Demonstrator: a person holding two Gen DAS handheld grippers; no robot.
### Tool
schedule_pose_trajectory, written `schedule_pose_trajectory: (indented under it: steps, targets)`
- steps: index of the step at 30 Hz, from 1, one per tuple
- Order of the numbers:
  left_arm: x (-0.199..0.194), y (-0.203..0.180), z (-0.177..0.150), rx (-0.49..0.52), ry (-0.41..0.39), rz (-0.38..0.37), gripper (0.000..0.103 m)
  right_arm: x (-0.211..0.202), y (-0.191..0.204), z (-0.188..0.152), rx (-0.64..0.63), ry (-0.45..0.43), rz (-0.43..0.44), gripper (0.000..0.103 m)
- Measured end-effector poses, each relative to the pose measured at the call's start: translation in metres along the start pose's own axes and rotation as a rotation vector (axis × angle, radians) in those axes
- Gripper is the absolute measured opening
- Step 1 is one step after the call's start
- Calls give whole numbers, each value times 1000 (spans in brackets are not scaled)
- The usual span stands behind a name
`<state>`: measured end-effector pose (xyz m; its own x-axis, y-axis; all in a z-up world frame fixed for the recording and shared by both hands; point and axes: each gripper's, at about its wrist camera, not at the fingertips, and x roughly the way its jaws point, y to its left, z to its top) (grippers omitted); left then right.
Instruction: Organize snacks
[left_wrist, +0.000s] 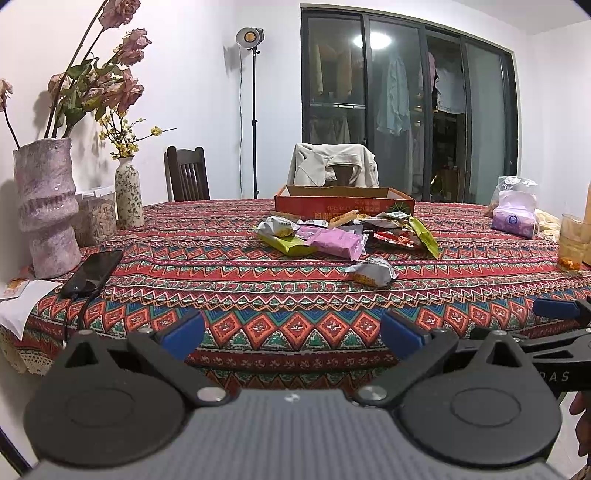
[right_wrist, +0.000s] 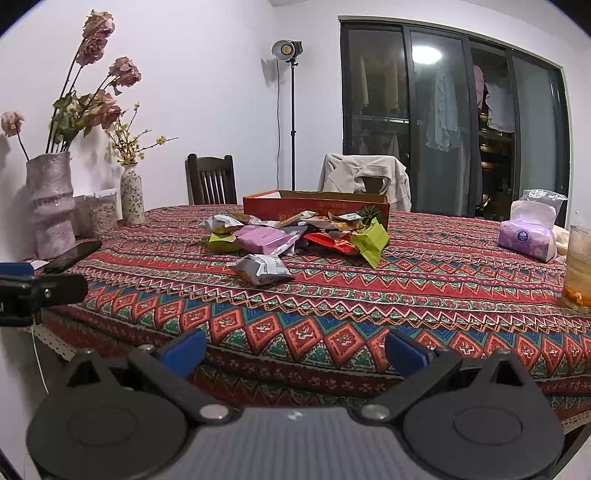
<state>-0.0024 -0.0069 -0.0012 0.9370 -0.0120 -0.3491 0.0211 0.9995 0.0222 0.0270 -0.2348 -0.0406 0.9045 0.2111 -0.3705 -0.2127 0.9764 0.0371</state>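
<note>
A pile of snack packets (left_wrist: 343, 232) lies mid-table in front of an open red cardboard box (left_wrist: 343, 201); both show in the right wrist view, the pile (right_wrist: 295, 236) and the box (right_wrist: 314, 206). One silver packet (left_wrist: 371, 272) lies apart, nearer the front edge, and also shows in the right wrist view (right_wrist: 262, 269). A pink packet (right_wrist: 266, 238) and green packets (right_wrist: 371, 240) are in the pile. My left gripper (left_wrist: 291, 334) is open and empty at the table's front edge. My right gripper (right_wrist: 295, 350) is open and empty, beside it to the right.
A patterned cloth covers the table (left_wrist: 258, 295). Two vases (left_wrist: 48, 206) with flowers, jars and a black phone (left_wrist: 92, 273) stand at the left. A tissue pack (right_wrist: 528, 236) and a glass (right_wrist: 580, 269) stand at the right. Chairs stand behind the table.
</note>
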Motion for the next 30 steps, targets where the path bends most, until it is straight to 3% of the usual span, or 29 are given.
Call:
schedule_pose_trajectory:
  steps: [30]
  targets:
    - [0,-3,-1,14,-7,15,103,-1,1,0,-6,-2,0,103]
